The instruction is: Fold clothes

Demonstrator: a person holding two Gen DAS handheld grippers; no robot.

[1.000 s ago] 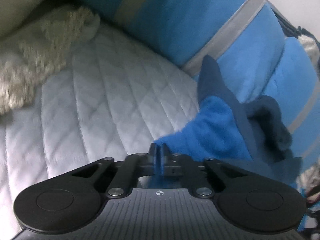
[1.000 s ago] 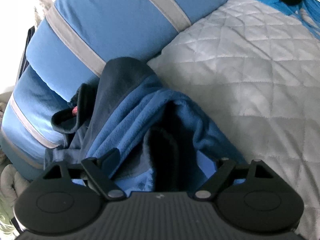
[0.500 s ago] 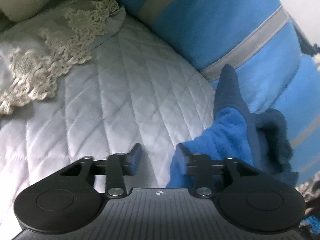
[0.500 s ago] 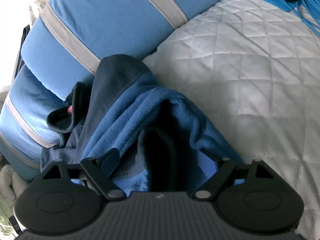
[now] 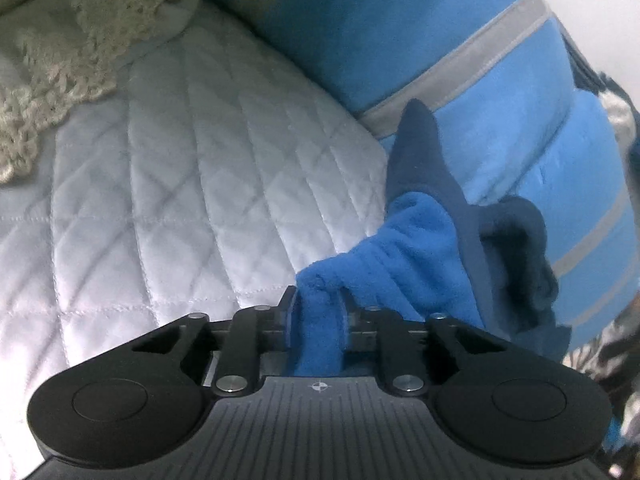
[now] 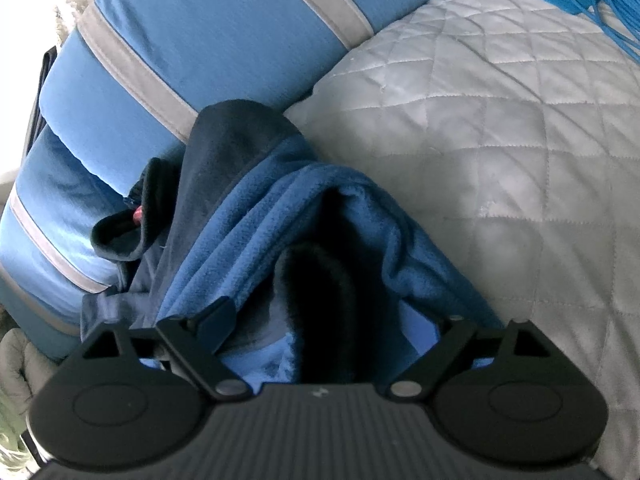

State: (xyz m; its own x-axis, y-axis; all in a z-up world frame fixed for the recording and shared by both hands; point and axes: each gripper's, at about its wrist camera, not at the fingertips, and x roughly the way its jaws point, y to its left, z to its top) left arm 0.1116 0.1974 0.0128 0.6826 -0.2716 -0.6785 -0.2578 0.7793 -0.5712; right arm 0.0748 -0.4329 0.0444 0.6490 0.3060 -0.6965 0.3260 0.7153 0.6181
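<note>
My left gripper (image 5: pixel 318 312) closing, jaws pinching edge of blue fleece garment (image 5: pixel 404 248). My right gripper (image 6: pixel 320 336): fingertips buried in same fleece, grip unreadable. Garment heaped on quilted bedspread (image 5: pixel 192 184), touching striped blue blanket roll (image 5: pixel 500 92).

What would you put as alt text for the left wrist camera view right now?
The left gripper is closing on a fold of bright blue fleece garment, which sits between its jaws on a white quilted bedcover. Behind the garment lies a rolled blue blanket with grey stripes; cream lace trim shows at upper left.
</note>
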